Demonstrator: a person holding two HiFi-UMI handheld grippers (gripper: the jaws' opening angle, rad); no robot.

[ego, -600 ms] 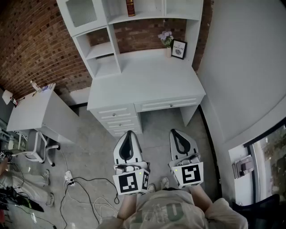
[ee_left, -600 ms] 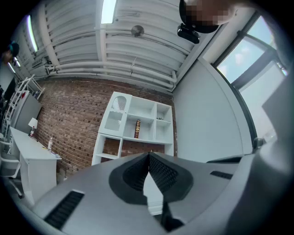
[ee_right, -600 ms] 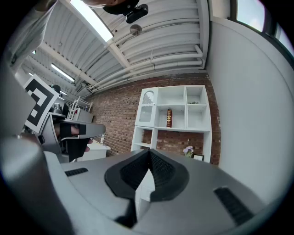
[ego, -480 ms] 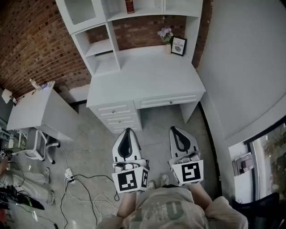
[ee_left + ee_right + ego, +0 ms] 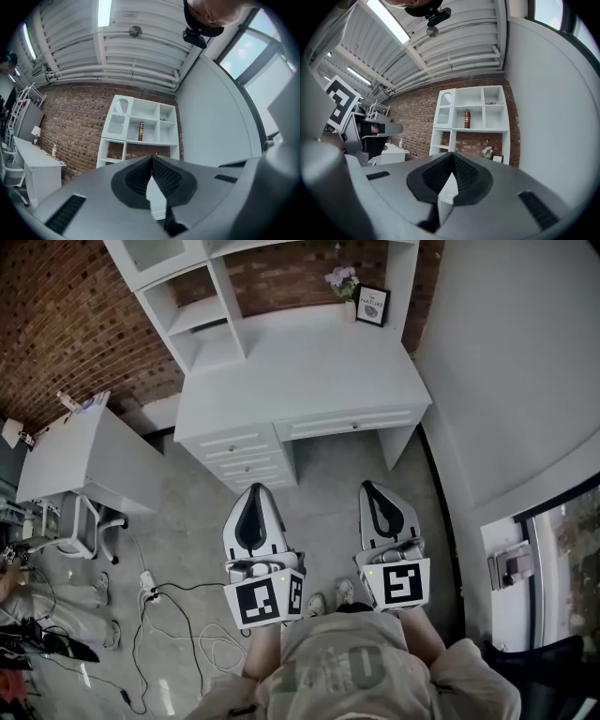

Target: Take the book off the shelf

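The book (image 5: 140, 131) is dark brown with gold lettering and stands upright in the middle compartment of the white shelf unit (image 5: 132, 140) above the desk. The right gripper view shows the book (image 5: 467, 119) in the same compartment, far ahead. It is out of the head view, past the top edge. My left gripper (image 5: 255, 491) and right gripper (image 5: 372, 488) are held side by side over the floor in front of the desk, well short of the shelf. Both are shut with nothing between the jaws, which meet at the tips on the left gripper (image 5: 151, 158) and the right gripper (image 5: 452, 154).
A white desk (image 5: 300, 371) with drawers stands under the shelf, with a flower vase (image 5: 342, 282) and a framed picture (image 5: 372, 304) at its back right. A small white table (image 5: 84, 456) and a chair (image 5: 75, 531) are on the left. Cables (image 5: 178, 634) lie on the floor.
The head view has tipped down, so the upper shelf and the book have slid out past the top edge. The left gripper has shifted slightly left. Both grippers stay shut.
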